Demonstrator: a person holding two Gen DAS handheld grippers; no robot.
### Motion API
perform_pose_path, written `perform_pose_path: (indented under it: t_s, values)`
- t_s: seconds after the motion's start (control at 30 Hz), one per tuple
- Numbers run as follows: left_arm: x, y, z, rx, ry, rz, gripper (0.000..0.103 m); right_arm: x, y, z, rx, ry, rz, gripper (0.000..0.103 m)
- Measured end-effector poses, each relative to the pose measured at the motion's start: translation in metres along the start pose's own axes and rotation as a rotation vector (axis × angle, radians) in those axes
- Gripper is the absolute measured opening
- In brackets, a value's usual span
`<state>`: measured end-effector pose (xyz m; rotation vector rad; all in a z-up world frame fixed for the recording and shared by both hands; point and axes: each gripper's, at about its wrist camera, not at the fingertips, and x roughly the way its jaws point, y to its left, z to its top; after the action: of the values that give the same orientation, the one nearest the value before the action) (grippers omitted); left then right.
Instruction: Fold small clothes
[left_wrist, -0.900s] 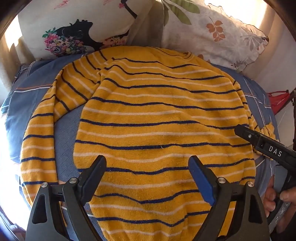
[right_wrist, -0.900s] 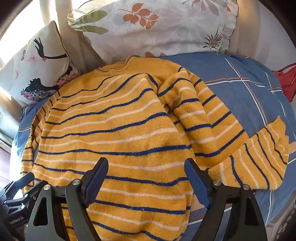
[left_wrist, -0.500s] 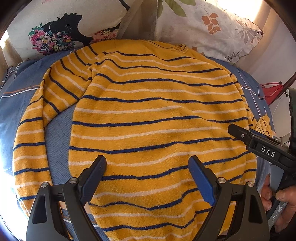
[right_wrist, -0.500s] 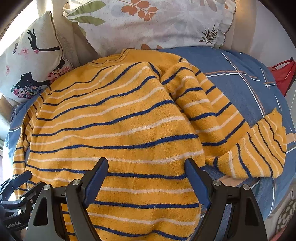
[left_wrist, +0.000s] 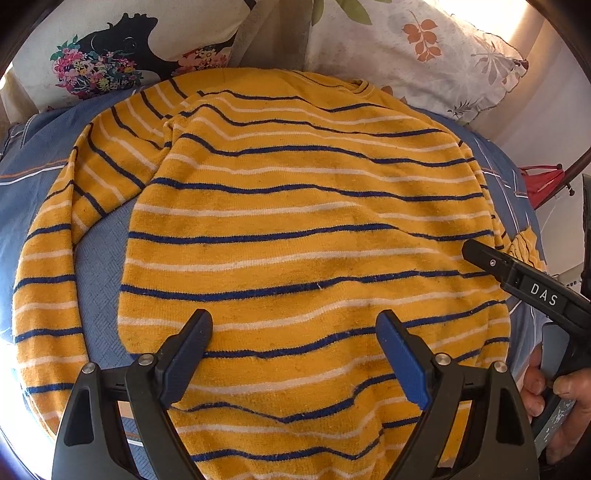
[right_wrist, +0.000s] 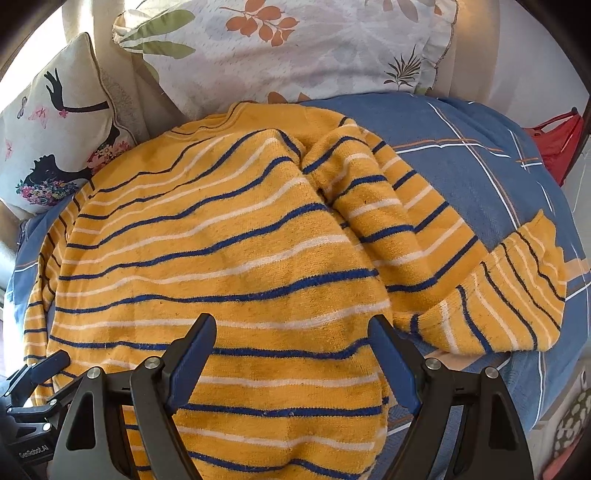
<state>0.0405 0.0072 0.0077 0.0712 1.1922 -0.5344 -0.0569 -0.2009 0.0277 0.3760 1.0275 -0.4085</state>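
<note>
A yellow sweater (left_wrist: 303, 229) with navy and white stripes lies spread flat on a blue bed cover (left_wrist: 40, 162), collar toward the pillows. Its left sleeve (left_wrist: 55, 266) curves down the left side. In the right wrist view the sweater (right_wrist: 221, 266) fills the middle and its right sleeve (right_wrist: 461, 266) is bent, cuff pointing right. My left gripper (left_wrist: 293, 350) is open and empty above the sweater's lower body. My right gripper (right_wrist: 291, 354) is open and empty above the lower right body; it also shows in the left wrist view (left_wrist: 517, 280) at the right.
Two printed pillows (left_wrist: 406, 40) lean at the head of the bed, also in the right wrist view (right_wrist: 295, 48). A red object (right_wrist: 557, 147) sits beyond the bed's right edge. The blue cover (right_wrist: 480, 158) extends right of the sweater.
Both grippers have moved forward and lower over the sweater, which now looks larger. Both stay open. The sweater has not moved.
</note>
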Motion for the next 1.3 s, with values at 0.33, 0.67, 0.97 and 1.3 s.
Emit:
perform_pose_path:
  t_s: [0.33, 0.67, 0.97, 1.3]
  values:
    - [-0.01, -0.022, -0.002, -0.085, -0.042, 0.084, 0.09, 0.001, -0.04, 0.038, -0.027, -0.048, 0.051, 0.088]
    - [-0.008, -0.033, -0.018, -0.18, -0.051, 0.142, 0.09, 0.06, -0.119, 0.099, -0.004, -0.025, 0.011, 0.088]
    - [-0.005, -0.038, -0.019, -0.229, -0.065, 0.181, 0.09, 0.08, -0.12, 0.107, -0.105, 0.015, 0.1, 0.008]
    - [-0.001, -0.037, -0.019, -0.233, -0.067, 0.197, 0.09, 0.073, -0.134, 0.142, -0.051, -0.09, -0.157, 0.031]
